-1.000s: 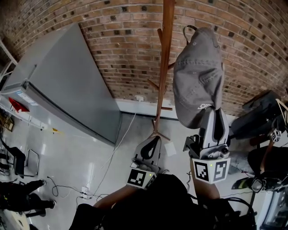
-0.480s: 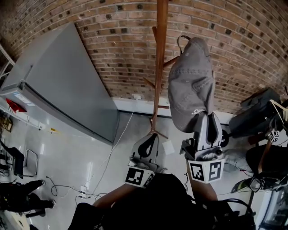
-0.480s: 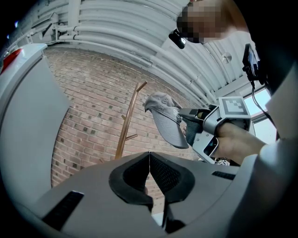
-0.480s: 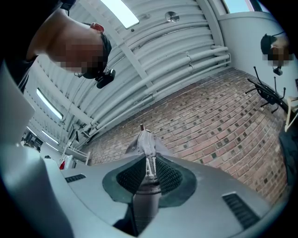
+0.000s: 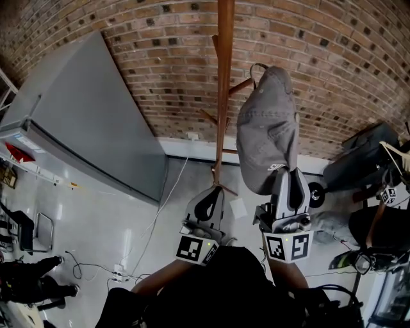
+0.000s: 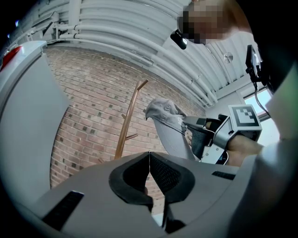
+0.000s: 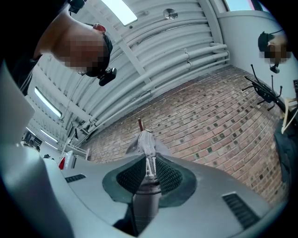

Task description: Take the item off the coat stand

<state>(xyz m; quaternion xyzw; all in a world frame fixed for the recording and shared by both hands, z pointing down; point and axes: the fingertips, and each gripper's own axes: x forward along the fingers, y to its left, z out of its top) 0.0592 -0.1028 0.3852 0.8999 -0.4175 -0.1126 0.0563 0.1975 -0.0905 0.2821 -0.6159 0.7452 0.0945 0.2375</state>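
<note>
We pinch the cap (image 5: 266, 128) brim in our right gripper (image 5: 288, 178); above it, the cap could snag on the coat stand (image 5: 223, 96). Our left gripper (image 5: 209, 204) is pressed together.

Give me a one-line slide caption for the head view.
Right tool grips the grey cap by its lower edge beside the wooden coat stand; left tool shut, empty.

**Room check: brick wall, grey unit, glossy floor**

I see a red-brown brick wall (image 5: 160, 57) across the back w/ a white skirting (image 5: 192, 148) at its foot. Big grey box-like unit (image 5: 90, 109) on the left. Pale glossy floor (image 5: 96, 218), white cable (image 5: 168, 192) trailing over it. Dark bag (image 5: 359, 160) far right. Overhead: white ceiling pipes (image 7: 186, 51), strip light (image 7: 118, 9) lit, window (image 6: 263, 100) bright.
</note>
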